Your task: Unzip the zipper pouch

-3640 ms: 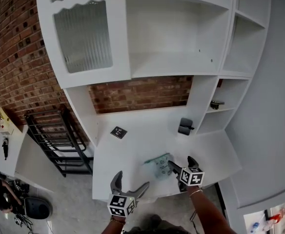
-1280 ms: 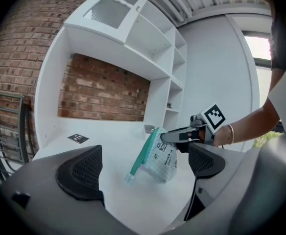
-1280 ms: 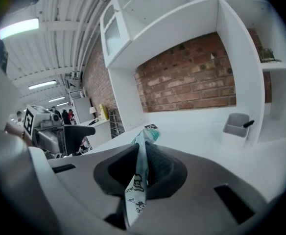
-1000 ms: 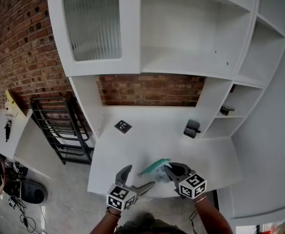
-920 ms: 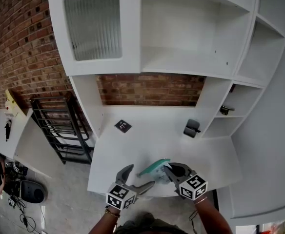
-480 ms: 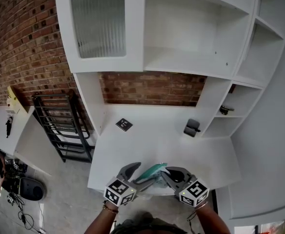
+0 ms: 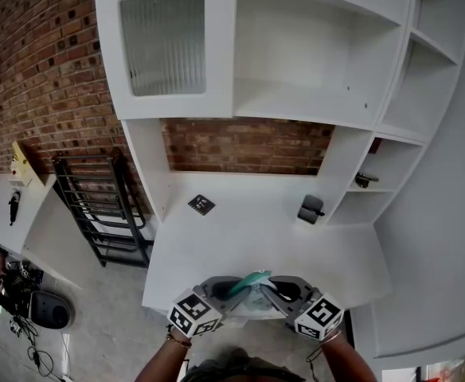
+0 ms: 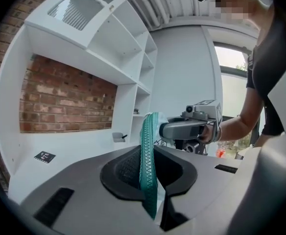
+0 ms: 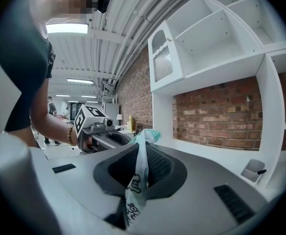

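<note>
Over the white bench [image 7: 216, 241], the right gripper [image 7: 283, 290] is pinching the pouch [image 7: 251, 283]. The left gripper [image 7: 221, 288] is closing on its teal zipper edge [image 8: 147, 165].

Left gripper [image 7: 226, 286] at 7 o'clock, aimed toward 2 o'clock, jaws closing with the zipper pouch [image 7: 251, 280] edge between them. Right gripper [image 7: 279, 288] at 5 o'clock, aimed toward 10 o'clock, clamped on the pouch's other end.
</note>
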A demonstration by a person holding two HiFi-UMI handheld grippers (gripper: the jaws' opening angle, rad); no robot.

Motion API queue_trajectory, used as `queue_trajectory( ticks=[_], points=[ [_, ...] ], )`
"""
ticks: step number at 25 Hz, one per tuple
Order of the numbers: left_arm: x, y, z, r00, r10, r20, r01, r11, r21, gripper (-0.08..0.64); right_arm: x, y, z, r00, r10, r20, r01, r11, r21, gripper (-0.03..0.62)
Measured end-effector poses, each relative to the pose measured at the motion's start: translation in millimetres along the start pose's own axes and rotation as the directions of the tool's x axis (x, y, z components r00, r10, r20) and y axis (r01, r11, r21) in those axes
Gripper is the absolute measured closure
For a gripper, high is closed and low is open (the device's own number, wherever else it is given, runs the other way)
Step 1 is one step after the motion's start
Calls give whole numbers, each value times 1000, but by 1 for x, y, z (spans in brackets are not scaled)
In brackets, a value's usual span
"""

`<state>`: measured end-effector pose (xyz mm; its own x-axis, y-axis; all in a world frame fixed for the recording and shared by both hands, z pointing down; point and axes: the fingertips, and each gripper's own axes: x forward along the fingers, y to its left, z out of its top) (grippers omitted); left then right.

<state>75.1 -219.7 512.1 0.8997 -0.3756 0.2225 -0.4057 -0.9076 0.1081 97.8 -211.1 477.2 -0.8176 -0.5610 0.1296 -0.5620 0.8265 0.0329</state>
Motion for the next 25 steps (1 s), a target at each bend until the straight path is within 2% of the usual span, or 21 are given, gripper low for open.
queue_trajectory(
  ticks=[6, 10, 14, 19, 25],
  points=[
    [0, -6, 6, 1000, -4, -25, 7, 995, 100, 537, -5, -2, 0, 1000, -15, 1, 15, 1000, 9, 562],
    [-1, -6, 11, 999, -4, -35, 9, 990, 142, 540, -7, -3, 1, 1000, -22, -2, 22, 1000, 12, 547],
    [-2, -6, 13, 998, 9, -58, 5, 972, 233, 541, -9, -5, -2, 1000, -17, -19, 17, 1000, 12, 536],
    [-5, -7, 13, 996, 22, -89, 8, 945, 326, 543, -12, -1, -2, 999, 31, -17, -31, 999, 41, 427],
    [-8, -15, 10, 993, -12, -114, 57, 915, 400, 543, -9, 6, -3, 991, 128, -35, -127, 992, 29, 343]
  ],
)
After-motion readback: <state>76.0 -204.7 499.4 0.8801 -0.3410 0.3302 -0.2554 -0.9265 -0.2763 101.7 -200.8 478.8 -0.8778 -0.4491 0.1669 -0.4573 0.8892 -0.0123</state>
